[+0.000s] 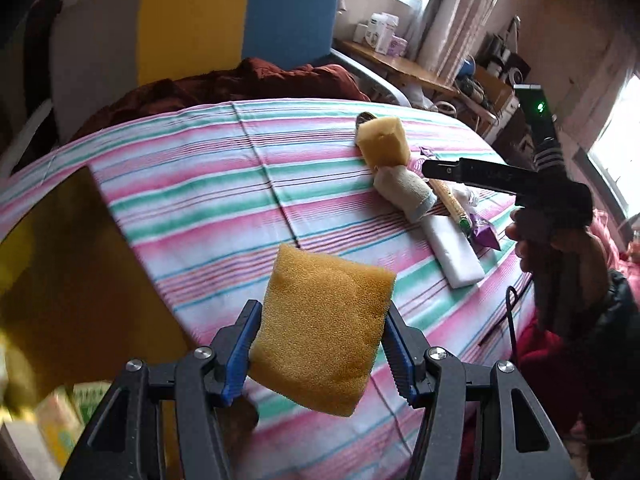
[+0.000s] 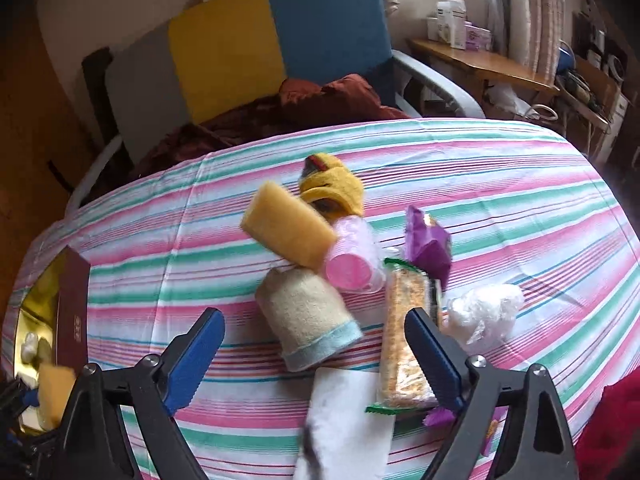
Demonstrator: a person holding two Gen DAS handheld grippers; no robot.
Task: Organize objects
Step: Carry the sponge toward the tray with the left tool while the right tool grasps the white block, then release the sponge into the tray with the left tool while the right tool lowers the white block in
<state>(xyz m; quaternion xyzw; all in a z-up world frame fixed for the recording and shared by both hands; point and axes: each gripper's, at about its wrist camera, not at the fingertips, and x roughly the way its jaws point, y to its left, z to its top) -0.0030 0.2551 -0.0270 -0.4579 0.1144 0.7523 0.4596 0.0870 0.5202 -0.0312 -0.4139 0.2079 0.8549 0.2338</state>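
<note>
Left wrist: my left claw (image 1: 320,356) grips a yellow sponge (image 1: 322,330), pads pressed into both sides, held above the striped worktop (image 1: 208,200). Gold-lined box (image 1: 68,280) sits at left. Right claw (image 1: 430,169) shows far right, over the pile.

Right wrist: right claw (image 2: 316,354) stands wide, nothing between the pads, hovering over a rolled towel (image 2: 308,318), snack bar (image 2: 404,340), white block (image 2: 348,420), second sponge (image 2: 286,228) and pink cup (image 2: 352,258)

Porous matt foam sponge (image 1: 320,332)
</note>
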